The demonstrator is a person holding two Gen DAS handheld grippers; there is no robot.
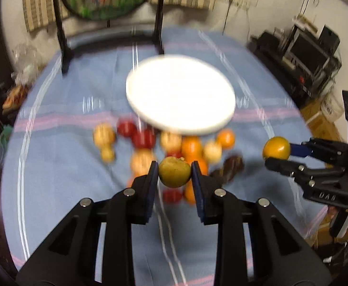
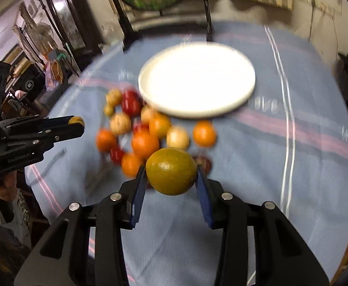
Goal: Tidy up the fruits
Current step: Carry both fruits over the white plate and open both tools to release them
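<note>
1. Two fruits are held off the table at once. Left gripper (image 1: 174, 172) pinches a small greenish-brown fruit (image 1: 174, 172) between its pads; right gripper (image 2: 171, 172) pinches a larger green-yellow fruit (image 2: 171, 171). Both hang above the blue cloth (image 2: 257, 166), on the near side of the loose fruit pile (image 2: 140, 131).
2. White plate (image 2: 221, 109) lies beyond the pile and looks bare, so I judge it the likely drop spot. Nothing is sorted yet.
3. Risk: slip. Both fruits are round and smooth-skinned and held only at their sides. Both views are motion-blurred, so I take the hands to be moving fast; a jolt could roll a fruit out of the pads.
4. Risk: collision. In the left view the right gripper is near, off to the side. If both head for the plate together, fingers or fruits may knock.
5. Risk: roll-off. The plate rim looks low. A fruit let go from height or with sideways speed could roll over the edge onto the cloth.
6. Risk: scattering the pile. The path to the plate passes over it; travelling too low would nudge the oranges (image 2: 203, 133) and red fruits (image 2: 131, 102) apart.
7. Risk: bruising if the pinch tightens. Softness cannot be told from here.
</note>
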